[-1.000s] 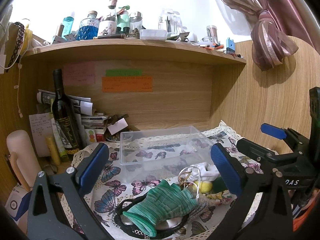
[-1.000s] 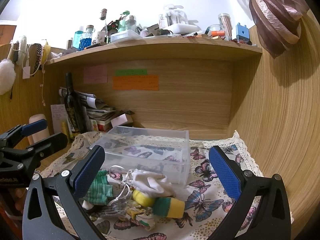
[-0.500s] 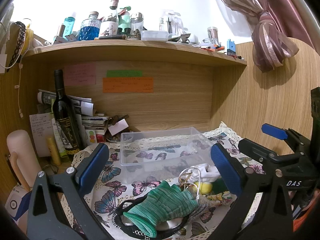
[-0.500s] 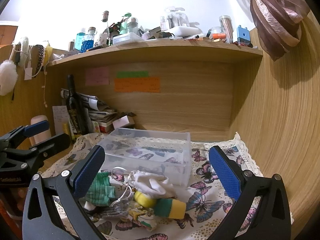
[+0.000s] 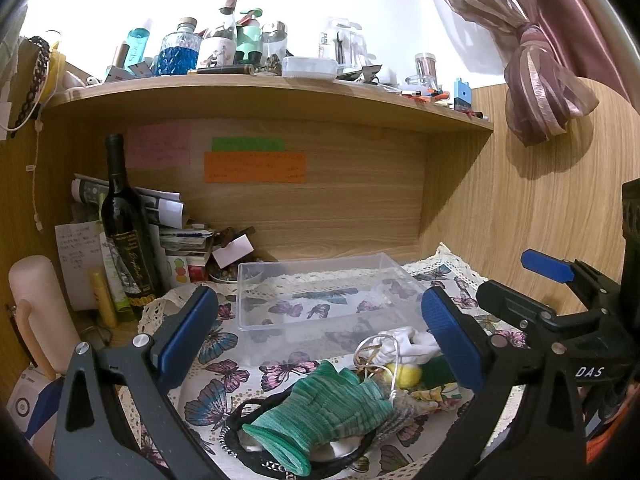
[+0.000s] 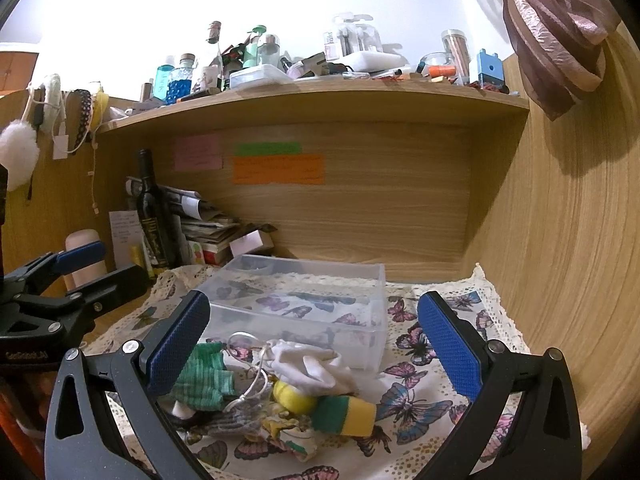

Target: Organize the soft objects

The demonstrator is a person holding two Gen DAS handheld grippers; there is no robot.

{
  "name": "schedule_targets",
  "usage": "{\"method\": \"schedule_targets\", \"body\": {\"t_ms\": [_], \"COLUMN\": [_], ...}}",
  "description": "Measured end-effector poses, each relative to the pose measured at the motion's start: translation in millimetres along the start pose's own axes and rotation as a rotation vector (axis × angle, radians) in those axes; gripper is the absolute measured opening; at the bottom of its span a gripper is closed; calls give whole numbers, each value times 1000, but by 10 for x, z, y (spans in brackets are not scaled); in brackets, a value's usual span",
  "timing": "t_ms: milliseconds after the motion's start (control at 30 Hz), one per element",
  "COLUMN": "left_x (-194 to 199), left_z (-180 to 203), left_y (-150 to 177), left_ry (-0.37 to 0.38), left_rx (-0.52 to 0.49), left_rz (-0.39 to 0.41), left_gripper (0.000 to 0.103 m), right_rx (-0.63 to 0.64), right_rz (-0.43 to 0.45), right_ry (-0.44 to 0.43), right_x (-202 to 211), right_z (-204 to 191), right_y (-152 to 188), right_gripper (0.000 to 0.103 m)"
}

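Two grippers, the left gripper [image 5: 320,336] and the right gripper [image 6: 314,344], hang with jaws spread wide and grip nothing. Below them a pile of soft objects lies on the butterfly cloth [image 6: 420,396]: a green glove [image 5: 332,404], a white sock [image 6: 308,364] and a green-yellow sponge [image 6: 348,410]. The clear plastic bin [image 6: 304,300] stands just behind the pile. A wine bottle [image 5: 126,236] stands farther back left.

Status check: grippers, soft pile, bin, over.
Left gripper open, right gripper open, both empty. Soft pile on cloth before clear bin. Bin empty. Path unobstructed.
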State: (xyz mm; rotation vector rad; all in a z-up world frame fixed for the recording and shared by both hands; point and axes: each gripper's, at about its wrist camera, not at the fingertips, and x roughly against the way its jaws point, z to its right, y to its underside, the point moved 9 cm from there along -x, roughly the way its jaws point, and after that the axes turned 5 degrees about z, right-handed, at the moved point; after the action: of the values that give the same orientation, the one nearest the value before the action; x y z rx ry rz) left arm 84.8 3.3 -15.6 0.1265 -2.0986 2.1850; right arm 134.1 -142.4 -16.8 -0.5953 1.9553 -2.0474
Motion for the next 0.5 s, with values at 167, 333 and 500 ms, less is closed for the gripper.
{"method": "schedule_targets", "body": {"t_ms": [167, 333, 500], "left_x": [-26, -40, -65], "left_z": [15, 25, 56], "left_y": [14, 18, 38], "left_ry": [2, 8, 15], "left_rx": [3, 4, -4], "left_rz": [-3, -4, -8], "left_gripper": [103, 103, 103], "right_rx": [-4, -12, -17], "right_rz": [-4, -11, -14], "right_ry": [-5, -10, -7], "right_x": [-14, -25, -36], "right_z": [6, 22, 56], "right_y": [10, 30, 51], "right_gripper": [103, 103, 103]}}
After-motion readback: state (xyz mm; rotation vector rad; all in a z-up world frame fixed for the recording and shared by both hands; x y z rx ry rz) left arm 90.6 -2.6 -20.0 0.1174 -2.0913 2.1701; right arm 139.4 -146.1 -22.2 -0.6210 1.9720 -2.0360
